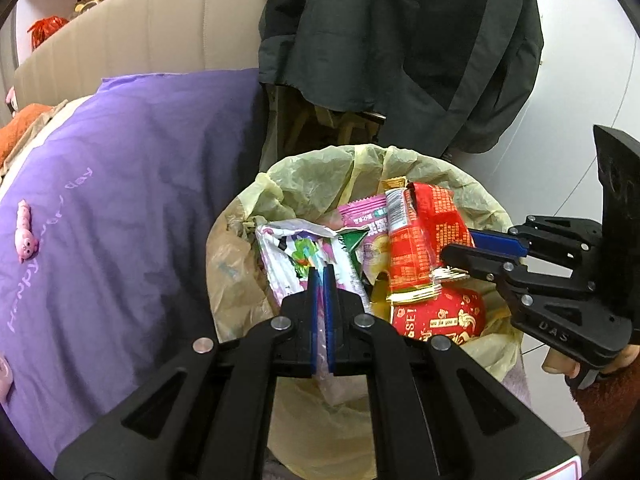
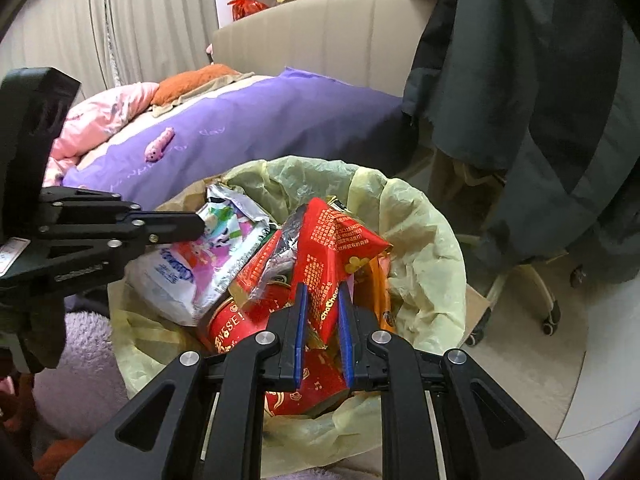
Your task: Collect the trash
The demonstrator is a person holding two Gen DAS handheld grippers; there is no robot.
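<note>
Your L gripper (image 1: 321, 276) pinches the shiny white-pink crinkly plastic wrapper (image 1: 288, 256), fingers nearly touching. Your R gripper (image 2: 323, 300) squeezes the red foil snack bag (image 2: 332, 248). Both sit over the round bin w/ yellow plastic liner (image 2: 420, 216).

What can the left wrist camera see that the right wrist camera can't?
Only the left wrist view shows the pink wrapper deep in the bin and fingers holding the right hand-held gripper. Only the right wrist view shows the pink blanket and chair wheels. Both show the lined trash bin, red wrapper, purple bedding and dark jacket.
</note>
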